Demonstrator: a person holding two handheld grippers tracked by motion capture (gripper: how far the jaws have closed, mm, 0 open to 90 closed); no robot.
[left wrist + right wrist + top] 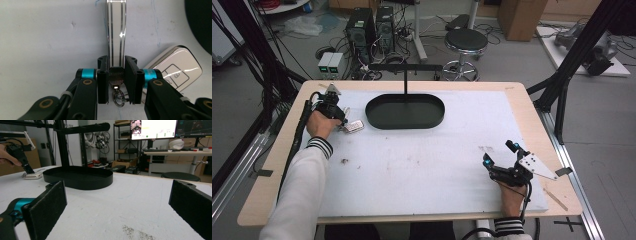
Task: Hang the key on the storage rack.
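Left tongs [116, 82] clamp the key-fob strap [116, 32] left of the black tray [405, 111], ready for lifting; right tongs [117, 207] gape, idle.

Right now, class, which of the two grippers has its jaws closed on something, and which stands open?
The left gripper is the closed one: its pads clamp the key strap beside the white car key fob. The right gripper rests with jaws wide apart, holding nothing.

Bare mat [422, 160] between my grippers, black tray [405, 111] and its stand [405, 75] blocking beyond, car key [175, 71] crowding my left gripper [117, 82]
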